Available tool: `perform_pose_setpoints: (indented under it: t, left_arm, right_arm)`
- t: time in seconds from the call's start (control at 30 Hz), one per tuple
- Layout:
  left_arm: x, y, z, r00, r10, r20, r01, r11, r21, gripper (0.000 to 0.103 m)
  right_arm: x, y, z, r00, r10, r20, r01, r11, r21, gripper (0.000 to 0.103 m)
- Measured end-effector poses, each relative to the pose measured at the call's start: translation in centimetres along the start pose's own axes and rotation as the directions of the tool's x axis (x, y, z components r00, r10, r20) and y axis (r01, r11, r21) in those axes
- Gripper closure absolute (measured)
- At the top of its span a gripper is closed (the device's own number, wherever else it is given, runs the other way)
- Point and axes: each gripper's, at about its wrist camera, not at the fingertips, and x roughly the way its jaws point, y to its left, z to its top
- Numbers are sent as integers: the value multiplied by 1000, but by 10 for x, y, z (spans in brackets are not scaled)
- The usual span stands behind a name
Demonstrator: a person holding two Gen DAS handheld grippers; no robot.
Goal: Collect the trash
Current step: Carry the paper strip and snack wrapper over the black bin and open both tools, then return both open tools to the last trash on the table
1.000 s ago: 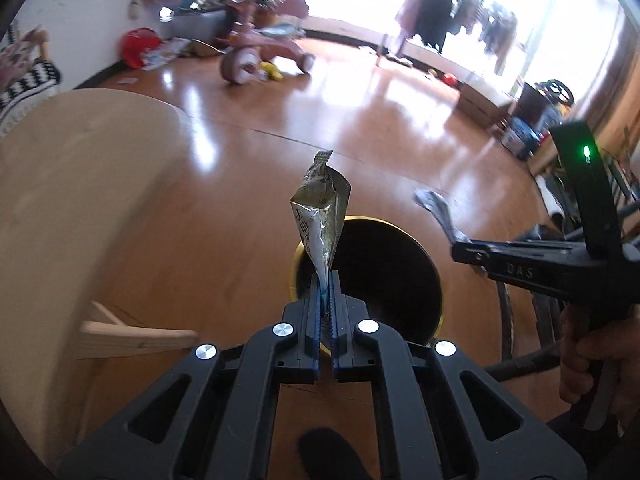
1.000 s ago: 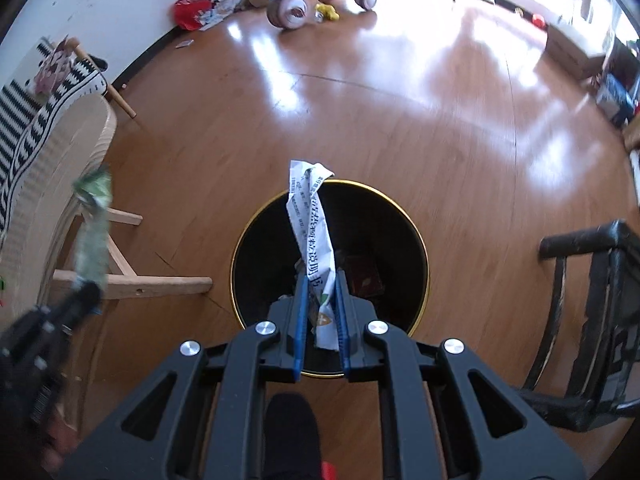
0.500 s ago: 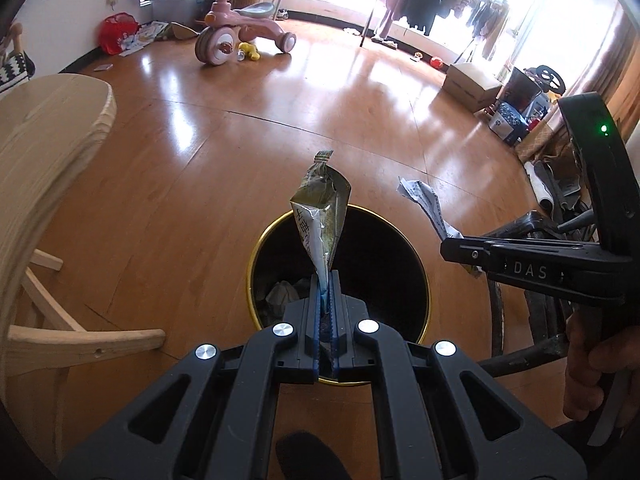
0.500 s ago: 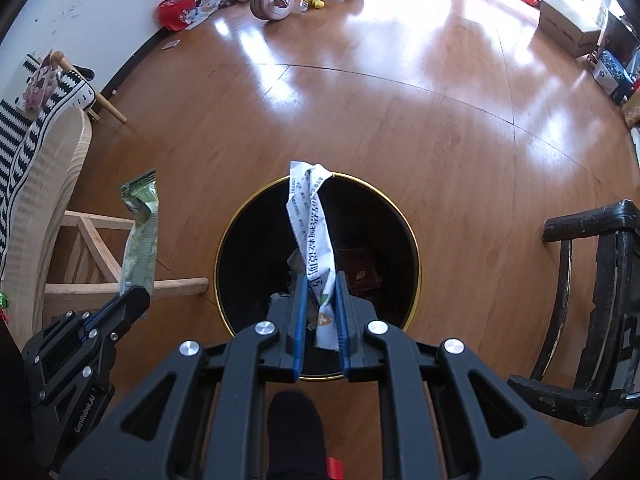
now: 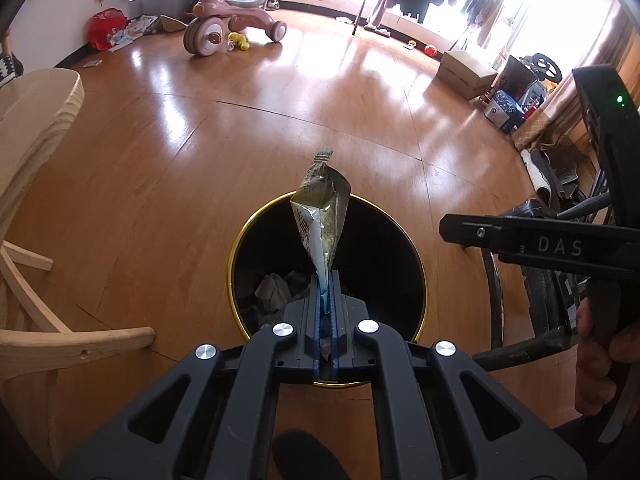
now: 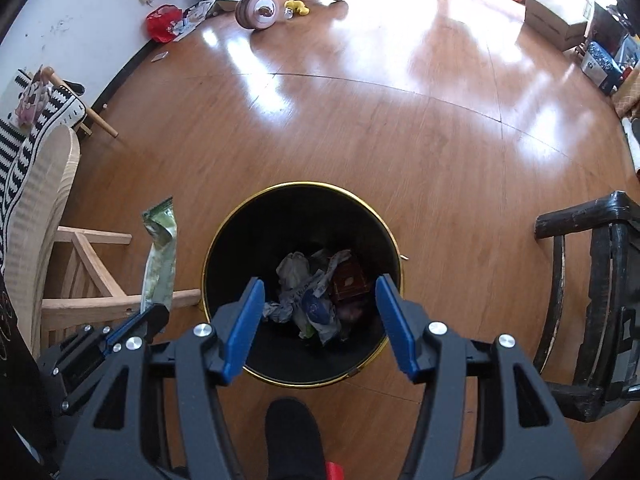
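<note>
A black trash bin with a gold rim (image 5: pixel 236 248) (image 6: pixel 208 256) stands on the wooden floor with crumpled trash (image 6: pixel 316 292) inside. My left gripper (image 5: pixel 326 280) is shut on a green-silver snack wrapper (image 5: pixel 322 216) and holds it above the bin's near side; the wrapper also shows in the right wrist view (image 6: pixel 160 256). My right gripper (image 6: pixel 320 292) is open and empty above the bin. The white printed wrapper (image 6: pixel 312 300) it held lies in the bin. The right gripper's side shows in the left wrist view (image 5: pixel 444 228).
A light wooden chair (image 5: pixel 36 128) (image 6: pixel 52 216) stands left of the bin. A black chair (image 6: pixel 592 288) stands to the right. A pink ride-on toy (image 5: pixel 224 20), a red bag (image 5: pixel 106 30) and boxes (image 5: pixel 464 70) are far across the floor.
My right gripper opened and its white wrapper dropped into the bin. My left gripper moved right over the bin with the snack wrapper still held.
</note>
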Motion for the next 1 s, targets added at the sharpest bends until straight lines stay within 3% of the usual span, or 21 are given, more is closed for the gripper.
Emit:
perform_pose_setpoints:
  t: [0.2, 0.33, 0.6, 0.77, 0.87, 1.0]
  left_arm:
    - [7, -1, 0, 1000, -16, -16, 16, 1000, 3, 95]
    - [9, -1, -1, 999, -37, -2, 37, 999, -11, 46]
    - [4, -2, -2, 999, -29, 17, 29, 1000, 3, 33]
    - [-23, 16, -1, 998, 5, 59, -3, 999, -33, 24]
    - [-54, 37, -4, 993, 52, 102, -48, 998, -46, 20]
    - [-105, 83, -9, 973, 165, 160, -148, 982, -114, 15]
  right_arm:
    - [-8, -12, 2, 998, -33, 44, 31, 998, 48, 43]
    - [-12, -17, 1, 998, -43, 51, 39, 997, 71, 42]
    - [-16, -10, 1, 997, -39, 68, 36, 998, 52, 41]
    - [-25, 9, 4, 994, -32, 105, 31, 999, 11, 36]
    - [-33, 31, 4, 991, -21, 135, 26, 999, -32, 36]
    - [-46, 74, 1, 984, 18, 179, 3, 993, -116, 34]
